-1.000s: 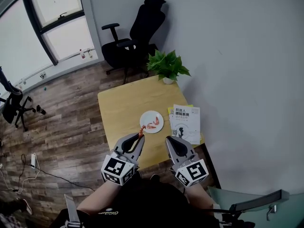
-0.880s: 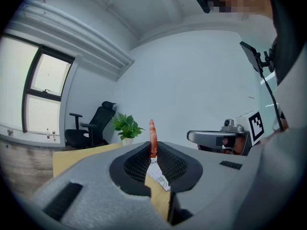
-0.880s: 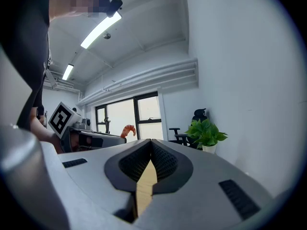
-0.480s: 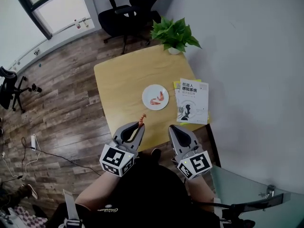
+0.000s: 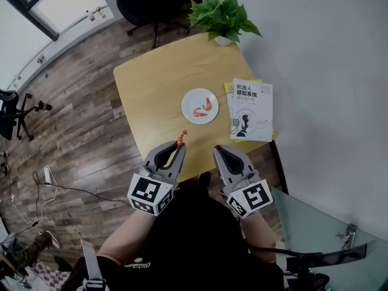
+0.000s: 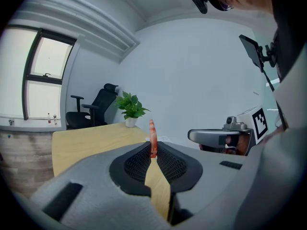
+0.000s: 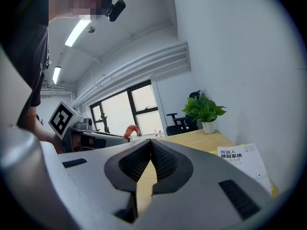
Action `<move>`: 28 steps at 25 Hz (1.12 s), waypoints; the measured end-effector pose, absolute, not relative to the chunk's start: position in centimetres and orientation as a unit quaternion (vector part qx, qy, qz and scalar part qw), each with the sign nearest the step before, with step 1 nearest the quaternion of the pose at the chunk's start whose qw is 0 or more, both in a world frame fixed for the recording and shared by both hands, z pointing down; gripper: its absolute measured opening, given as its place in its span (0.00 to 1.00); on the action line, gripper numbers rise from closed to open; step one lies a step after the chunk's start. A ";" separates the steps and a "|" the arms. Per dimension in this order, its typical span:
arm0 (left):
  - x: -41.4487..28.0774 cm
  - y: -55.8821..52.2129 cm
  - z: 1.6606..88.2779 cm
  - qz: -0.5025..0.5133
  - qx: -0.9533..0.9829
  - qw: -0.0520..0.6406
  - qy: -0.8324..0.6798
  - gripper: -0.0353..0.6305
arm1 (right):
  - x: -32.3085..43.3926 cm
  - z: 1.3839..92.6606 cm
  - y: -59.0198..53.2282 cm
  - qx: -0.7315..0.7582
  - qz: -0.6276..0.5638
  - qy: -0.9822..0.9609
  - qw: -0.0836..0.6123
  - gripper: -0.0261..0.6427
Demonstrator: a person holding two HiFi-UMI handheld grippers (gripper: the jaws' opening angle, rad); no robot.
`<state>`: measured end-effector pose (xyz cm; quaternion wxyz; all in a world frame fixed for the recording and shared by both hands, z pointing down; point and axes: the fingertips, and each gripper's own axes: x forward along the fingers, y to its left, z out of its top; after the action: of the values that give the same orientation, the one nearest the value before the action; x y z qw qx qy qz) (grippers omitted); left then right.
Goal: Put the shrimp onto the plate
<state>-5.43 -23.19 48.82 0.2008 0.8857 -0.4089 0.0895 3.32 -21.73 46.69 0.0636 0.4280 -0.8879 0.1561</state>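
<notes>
Left gripper (image 5: 180,147): jaws clamped on 1 shrimp (image 5: 182,137) by its lower end, the body standing clear above the tips, near the table's (image 5: 154,90) front edge. Right gripper (image 5: 217,151): jaws together, empty. Plate (image 5: 190,115) lies well ahead, just beside the book (image 5: 251,108), and carries plated shrimp (image 5: 203,108). Recommended: carry steadily, since the hold looks slight; lower close over a bare part of the plate before opening.

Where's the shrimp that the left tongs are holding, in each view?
Head view: shrimp at the left tongs' tips, below centre.
Left gripper view: dead centre, upright, pinched between the shut jaws.
Right gripper view: small, left of centre.
Shared landmark: potted plant, in all three views.
</notes>
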 end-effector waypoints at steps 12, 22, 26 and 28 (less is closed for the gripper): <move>-5.6 -26.9 50.3 0.104 0.884 0.215 -0.403 0.11 | 3.3 47.7 -23.0 0.433 0.169 -0.883 0.071 0.04; -4.0 -30.1 54.3 0.146 0.883 0.228 -0.383 0.11 | 3.6 49.0 -23.5 0.437 0.187 -0.876 0.075 0.04; -3.2 -31.8 56.6 0.163 0.878 0.246 -0.376 0.11 | 3.7 49.6 -23.6 0.441 0.196 -0.872 0.077 0.04; -2.8 -32.7 57.5 0.173 0.877 0.252 -0.370 0.11 | 3.8 49.7 -23.7 0.443 0.197 -0.871 0.078 0.04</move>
<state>-2.79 -32.66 57.49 0.2520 0.8774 -0.3699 0.1726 3.83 -23.66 49.70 0.0778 0.4426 -0.8714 0.1969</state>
